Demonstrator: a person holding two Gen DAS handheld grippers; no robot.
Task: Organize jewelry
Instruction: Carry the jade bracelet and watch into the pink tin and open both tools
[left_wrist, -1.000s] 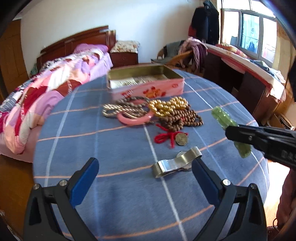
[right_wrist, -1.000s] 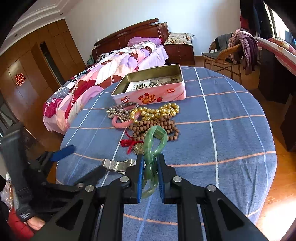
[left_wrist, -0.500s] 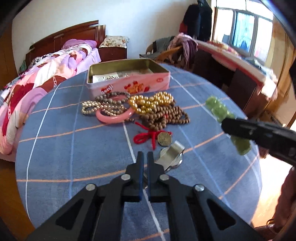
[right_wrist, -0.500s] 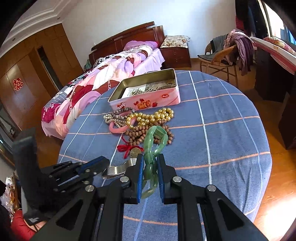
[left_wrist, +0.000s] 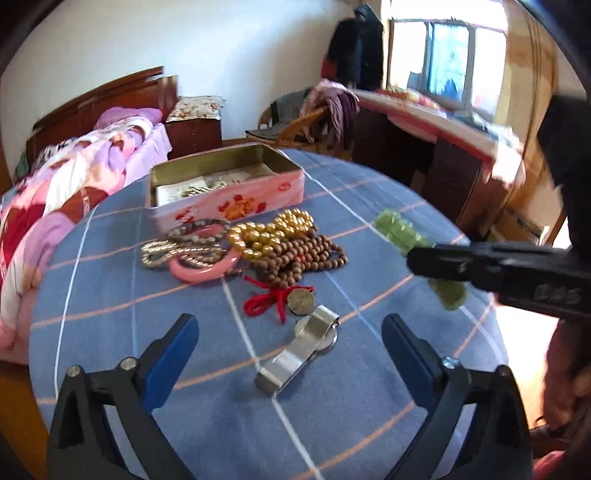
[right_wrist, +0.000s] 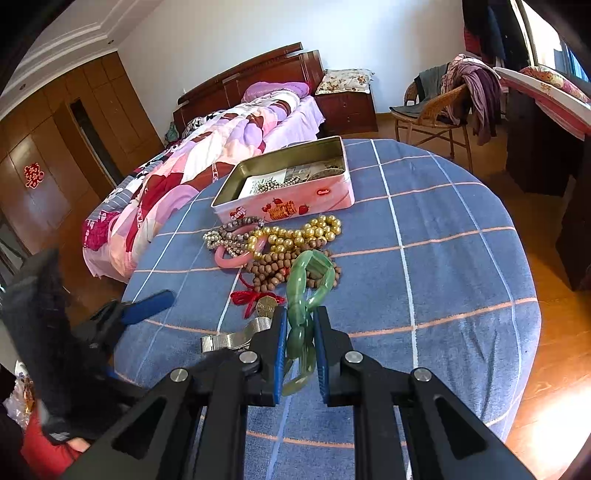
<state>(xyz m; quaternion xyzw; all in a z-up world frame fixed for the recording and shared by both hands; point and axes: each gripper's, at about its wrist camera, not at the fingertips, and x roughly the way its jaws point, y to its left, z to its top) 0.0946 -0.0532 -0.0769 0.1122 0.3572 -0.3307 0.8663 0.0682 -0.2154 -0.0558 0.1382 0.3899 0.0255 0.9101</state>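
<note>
My right gripper (right_wrist: 300, 317) is shut on a green jade bracelet (right_wrist: 310, 280), held above the blue checked table; in the left wrist view the bracelet (left_wrist: 399, 229) pokes out past that gripper's black jaws at the right. My left gripper (left_wrist: 290, 325) is opening and stands wide. A silver metal watch (left_wrist: 299, 350) lies flat on the cloth between and just ahead of its blue pads (left_wrist: 173, 354), untouched. An open pink tin (right_wrist: 280, 210) with beads and a card inside stands at the far side.
In front of the tin lies a heap: gold beads (left_wrist: 273, 229), brown wooden beads (left_wrist: 306, 254), a pink bangle (left_wrist: 203, 267), pearl strands (left_wrist: 166, 251), and a red cord with a coin (left_wrist: 280, 301). A bed stands to the left, a chair and a desk behind.
The left jaws snapped shut just short of the watch, then sprang wide again; the watch stays on the cloth. The right gripper holds the green bracelet in place.
</note>
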